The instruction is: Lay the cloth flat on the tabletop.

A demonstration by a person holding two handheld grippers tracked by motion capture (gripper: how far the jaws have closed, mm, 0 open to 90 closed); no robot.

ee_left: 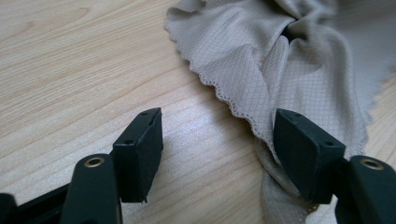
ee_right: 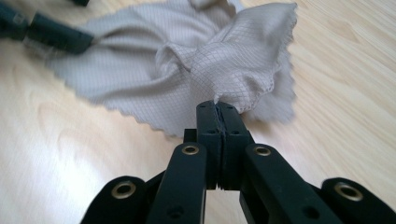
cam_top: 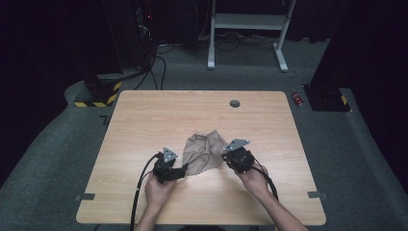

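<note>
Right gripper (ee_right: 218, 109): jaws pressed together, pinching a fold of the cloth (ee_right: 187, 70) at its near edge; the fabric bunches upward from the pinch. Left gripper (ee_left: 217, 140): jaws stand wide apart, not clamped; one pad (ee_left: 306, 149) sits against the cloth's scalloped hem, the other over bare wood beside it. Cloth (cam_top: 204, 151): beige, grid-textured, crumpled, lying on the table (cam_top: 144, 115) between the two grippers, left gripper (cam_top: 180, 171) at its near-left corner, right gripper (cam_top: 226, 158) at its right edge. Grey round cap (cam_top: 235, 103) sits well beyond the cloth, near the far table edge.
</note>
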